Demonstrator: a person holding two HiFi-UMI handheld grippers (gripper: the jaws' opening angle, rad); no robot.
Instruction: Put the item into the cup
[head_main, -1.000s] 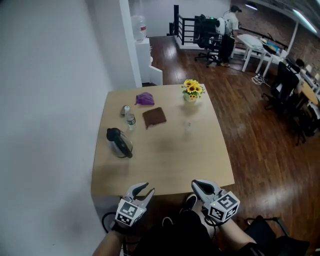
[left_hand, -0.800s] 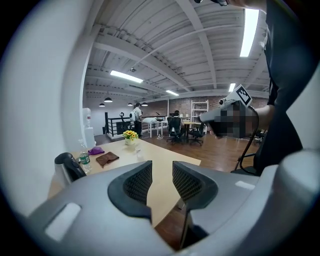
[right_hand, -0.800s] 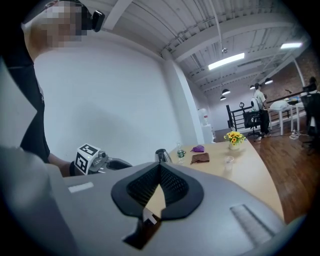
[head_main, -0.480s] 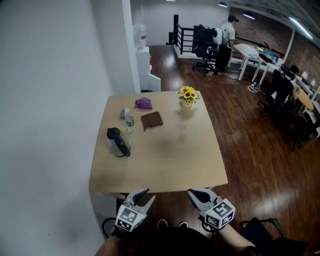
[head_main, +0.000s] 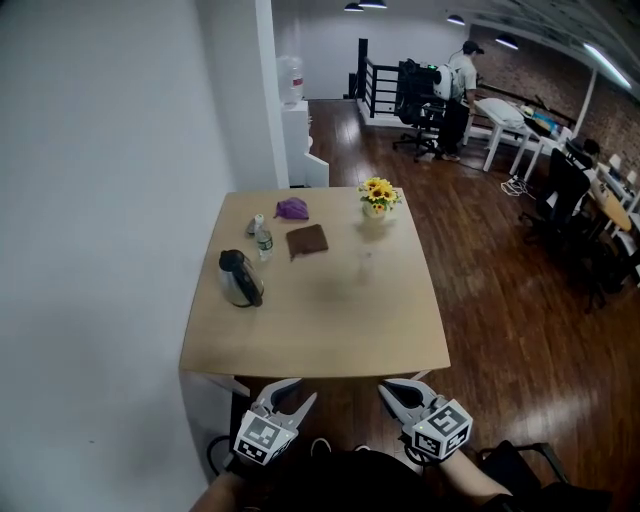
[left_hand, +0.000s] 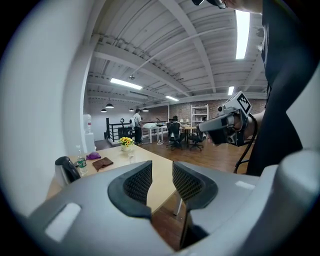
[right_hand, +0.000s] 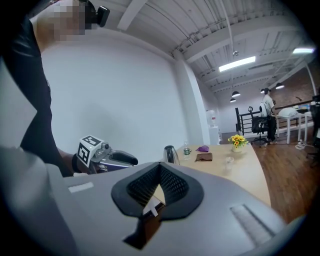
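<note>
Short of the bench's (head_main: 330, 335) near edge, the left gripper (head_main: 298, 392) hung with jaws spread and empty, the right gripper (head_main: 388, 390) with jaws pressed together. Both were well apart from the clear cup (head_main: 364, 258) past mid-bench. Its contents were unreadable, so it fitted reaching in or a job done.

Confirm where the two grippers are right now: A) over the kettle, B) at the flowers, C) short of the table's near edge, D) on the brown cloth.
C: in the head view the left gripper and the right gripper both sit off the near edge of the table, not over its top.
</note>
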